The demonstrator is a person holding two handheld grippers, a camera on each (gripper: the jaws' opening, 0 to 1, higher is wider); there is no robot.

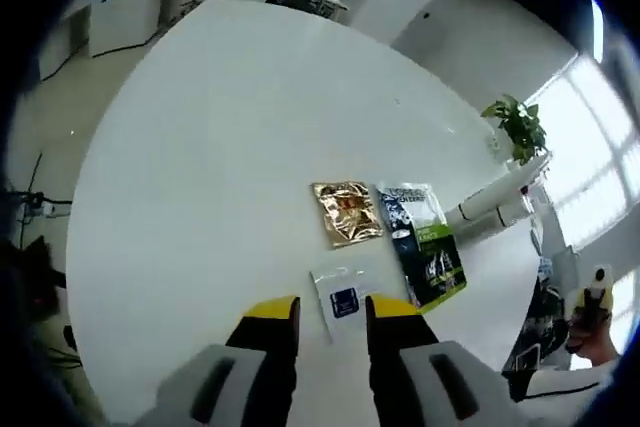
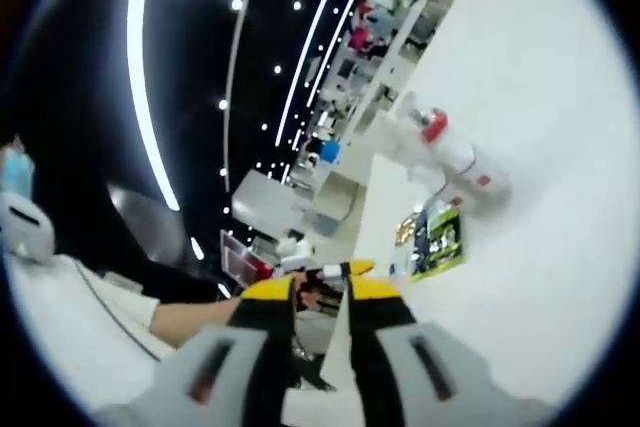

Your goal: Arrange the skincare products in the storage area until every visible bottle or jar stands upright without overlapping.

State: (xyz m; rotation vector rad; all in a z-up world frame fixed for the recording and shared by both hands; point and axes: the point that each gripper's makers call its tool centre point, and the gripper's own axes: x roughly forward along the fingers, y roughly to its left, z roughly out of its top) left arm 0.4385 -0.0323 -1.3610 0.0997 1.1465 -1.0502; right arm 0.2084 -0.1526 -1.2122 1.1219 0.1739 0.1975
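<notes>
Our left gripper (image 1: 332, 319) hovers with its jaws apart and empty, just short of a white sachet (image 1: 340, 299) lying flat on the table (image 1: 200, 167). Beyond it lie a gold sachet (image 1: 346, 212) and a green packet (image 1: 424, 243), side by side without overlap. Our right gripper (image 2: 320, 292) is tilted, jaws slightly apart and empty; a red-capped bottle (image 2: 455, 157) lies ahead.

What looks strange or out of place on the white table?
Three flat sachets lie on the white table: a gold sachet, a green and dark sachet and a white sachet. None stands upright. In the right gripper view, a red-capped bottle appears.
</notes>
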